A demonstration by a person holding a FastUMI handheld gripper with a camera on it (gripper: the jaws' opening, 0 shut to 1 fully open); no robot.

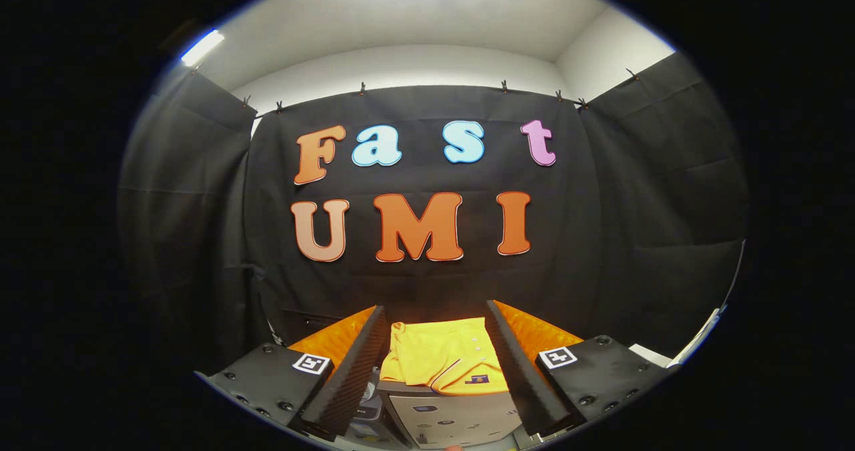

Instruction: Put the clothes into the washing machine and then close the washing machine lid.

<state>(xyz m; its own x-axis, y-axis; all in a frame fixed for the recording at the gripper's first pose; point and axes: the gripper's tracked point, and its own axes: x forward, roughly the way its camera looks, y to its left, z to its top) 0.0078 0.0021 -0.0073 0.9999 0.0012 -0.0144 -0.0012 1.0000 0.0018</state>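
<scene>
A folded yellow garment (446, 359) lies on top of a pale box-like appliance (447, 419), which looks like the washing machine, though little of it shows. My gripper (435, 323) is open, its two fingers spread wide on either side of the garment. The cloth sits between and just ahead of the fingers, below them, and neither finger touches it. A dark trim line and a small dark patch mark the garment's near edge. Whether the machine's lid is up or down cannot be told from here.
Black cloth walls close the booth behind and on both sides. A white edge of a surface (698, 341) shows to the right, past the right finger. Dark objects (364, 414) stand low beside the appliance, by the left finger.
</scene>
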